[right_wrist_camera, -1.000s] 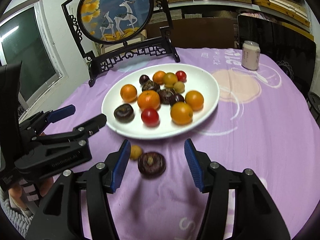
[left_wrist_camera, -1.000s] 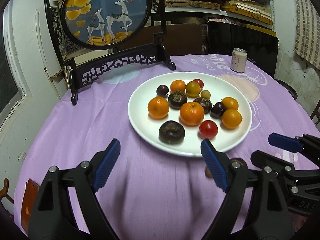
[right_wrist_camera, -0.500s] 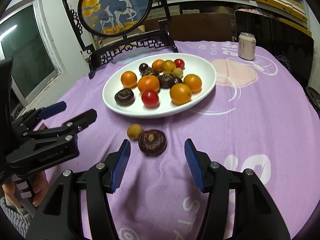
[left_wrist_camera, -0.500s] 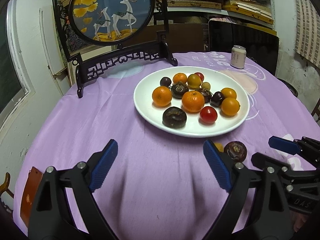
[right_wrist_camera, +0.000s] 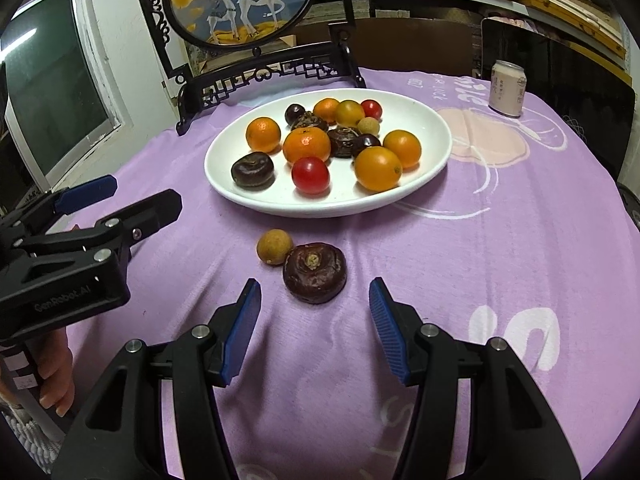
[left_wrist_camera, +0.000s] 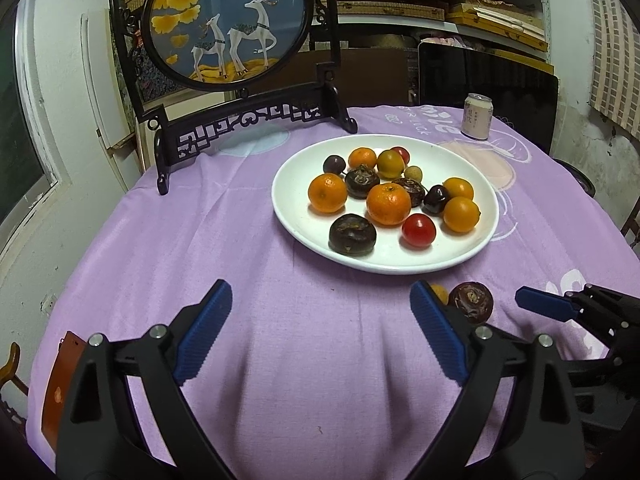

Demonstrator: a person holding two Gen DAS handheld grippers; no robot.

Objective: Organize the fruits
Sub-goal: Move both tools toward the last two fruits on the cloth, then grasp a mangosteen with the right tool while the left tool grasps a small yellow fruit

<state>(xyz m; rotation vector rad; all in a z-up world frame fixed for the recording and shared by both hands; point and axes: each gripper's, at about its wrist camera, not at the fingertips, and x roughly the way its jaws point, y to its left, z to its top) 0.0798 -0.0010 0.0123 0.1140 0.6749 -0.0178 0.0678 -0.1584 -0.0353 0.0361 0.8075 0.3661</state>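
A white plate (left_wrist_camera: 472, 254) (right_wrist_camera: 424, 188) on the purple cloth holds several fruits: oranges, dark water chestnuts, red tomatoes, dark plums and a longan. Two fruits lie on the cloth just in front of the plate: a dark water chestnut (right_wrist_camera: 315, 272) (left_wrist_camera: 471, 302) and a small tan longan (right_wrist_camera: 274, 246) (left_wrist_camera: 439, 293). My right gripper (right_wrist_camera: 316, 328) is open and empty, with the chestnut just beyond its fingertips. My left gripper (left_wrist_camera: 320, 334) is open and empty over bare cloth, left of the two loose fruits.
A black carved stand with a round deer picture (left_wrist_camera: 232, 20) stands at the table's back left. A drink can (left_wrist_camera: 477, 116) (right_wrist_camera: 507, 88) stands at the back right. A dark chair back (left_wrist_camera: 488, 80) rises behind the table. The table edge drops off left and right.
Both grippers have drawn back from the plate, which now looks farther away. The loose chestnut and longan now lie ahead of the right fingertips instead of between them. Both stay open.
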